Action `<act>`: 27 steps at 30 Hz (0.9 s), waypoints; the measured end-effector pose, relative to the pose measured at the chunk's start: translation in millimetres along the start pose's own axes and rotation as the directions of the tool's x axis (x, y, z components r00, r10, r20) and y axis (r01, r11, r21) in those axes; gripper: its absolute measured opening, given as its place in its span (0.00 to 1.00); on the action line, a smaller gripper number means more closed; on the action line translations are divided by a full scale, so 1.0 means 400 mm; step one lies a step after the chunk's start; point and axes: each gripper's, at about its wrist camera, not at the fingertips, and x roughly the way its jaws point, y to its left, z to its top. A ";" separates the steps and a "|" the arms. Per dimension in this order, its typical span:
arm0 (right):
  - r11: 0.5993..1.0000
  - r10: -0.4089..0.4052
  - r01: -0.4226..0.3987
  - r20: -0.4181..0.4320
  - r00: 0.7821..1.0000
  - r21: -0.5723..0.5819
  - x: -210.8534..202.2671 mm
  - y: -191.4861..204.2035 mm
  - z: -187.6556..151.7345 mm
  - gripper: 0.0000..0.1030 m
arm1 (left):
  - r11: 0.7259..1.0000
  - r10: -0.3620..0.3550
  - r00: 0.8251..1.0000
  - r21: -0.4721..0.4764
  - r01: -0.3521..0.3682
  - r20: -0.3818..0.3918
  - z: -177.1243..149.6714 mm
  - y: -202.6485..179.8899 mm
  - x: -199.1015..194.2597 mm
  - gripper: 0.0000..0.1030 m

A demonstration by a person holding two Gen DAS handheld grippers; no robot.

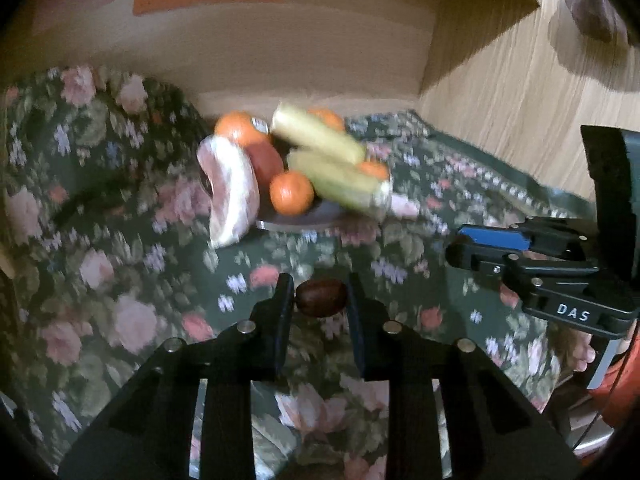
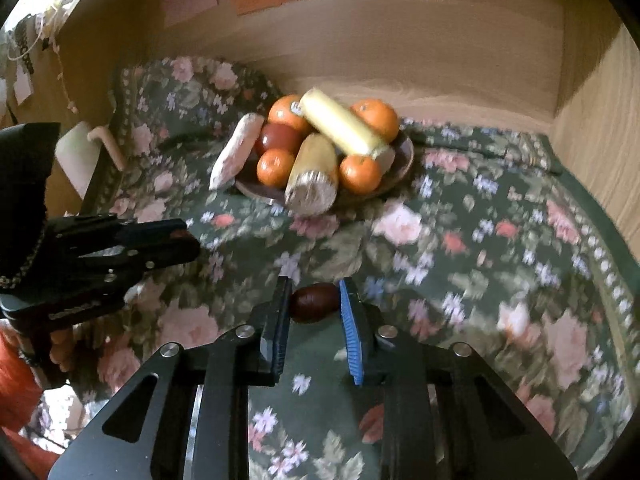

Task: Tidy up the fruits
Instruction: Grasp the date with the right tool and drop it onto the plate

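My left gripper [image 1: 321, 298] is shut on a small dark brown oval fruit [image 1: 322, 298], held above the floral cloth. My right gripper [image 2: 315, 303] is shut on a second dark brown oval fruit [image 2: 315, 303]. Ahead, a dark plate [image 2: 404, 168] holds several oranges [image 2: 275, 167], a red fruit [image 2: 279, 138] and two corn cobs [image 2: 340, 126]. A pale pink slab [image 2: 236, 152] leans on the plate's left rim. In the left wrist view the plate [image 1: 296, 222] lies ahead, and the right gripper [image 1: 480, 248] shows at right.
A floral cloth [image 2: 460, 248] covers the surface. A wooden back wall [image 2: 400, 48] and a wooden side panel [image 2: 600, 136] enclose it. The left gripper [image 2: 168, 240] shows at left in the right wrist view. A white and pink object [image 2: 86, 148] stands at far left.
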 end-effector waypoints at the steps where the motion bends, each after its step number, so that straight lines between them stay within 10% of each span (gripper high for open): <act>1: 1.000 -0.002 0.002 0.007 1.000 -0.003 -0.002 -0.001 0.011 0.22 | 1.000 0.000 1.000 -0.001 0.000 0.009 0.011 0.002 -0.003 0.25; 15: 0.997 -0.020 0.027 0.106 0.994 -0.069 0.004 -0.017 0.189 0.22 | 1.000 0.017 0.994 0.012 -0.019 0.105 0.187 0.042 0.021 0.25; 27: 0.995 0.007 -0.004 0.030 1.000 -0.104 0.121 -0.032 0.255 0.22 | 1.000 0.005 0.998 -0.006 -0.004 0.062 0.258 0.078 0.136 0.25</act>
